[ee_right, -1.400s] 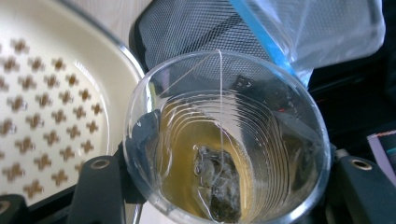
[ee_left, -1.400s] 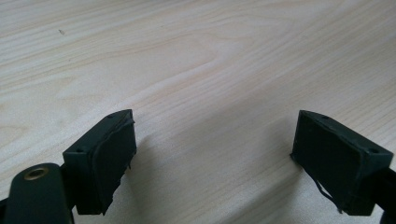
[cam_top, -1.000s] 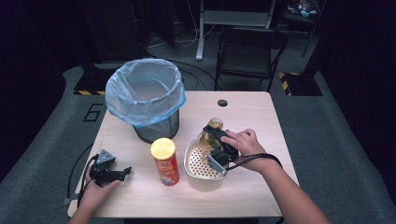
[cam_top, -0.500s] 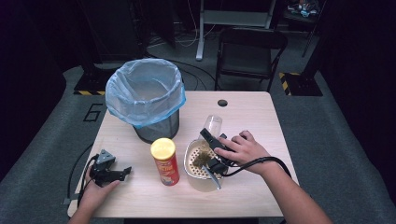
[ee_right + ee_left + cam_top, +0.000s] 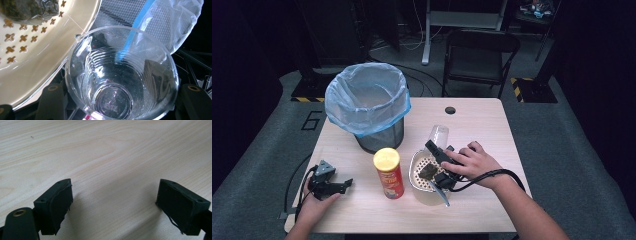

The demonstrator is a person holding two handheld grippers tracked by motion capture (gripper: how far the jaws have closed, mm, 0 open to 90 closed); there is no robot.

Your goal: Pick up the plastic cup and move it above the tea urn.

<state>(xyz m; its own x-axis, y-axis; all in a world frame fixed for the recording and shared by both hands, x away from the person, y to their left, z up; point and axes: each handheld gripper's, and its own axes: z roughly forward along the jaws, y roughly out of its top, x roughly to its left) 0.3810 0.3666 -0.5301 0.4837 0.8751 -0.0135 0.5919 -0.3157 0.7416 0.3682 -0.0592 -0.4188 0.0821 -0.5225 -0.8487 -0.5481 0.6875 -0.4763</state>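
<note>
My right gripper is shut on a clear plastic cup, which is tipped at the far rim of a white perforated strainer. The cup looks empty, with its mouth towards the camera and my right gripper clamped on its sides. A dark wet tea bag lies in the strainer, and the tea bag is at the upper left. My left gripper rests open on the wooden table at the front left. In its own view the left gripper has bare table between the jaws.
A red crisp can with a yellow lid stands left of the strainer. A mesh bin lined with a blue bag stands at the back left. The bin is close behind the cup. A black chair stands beyond the table.
The cup held yellowish liquid a second ago and now looks empty. The right hand has turned and dropped lower over the strainer. The left gripper has stayed put.
</note>
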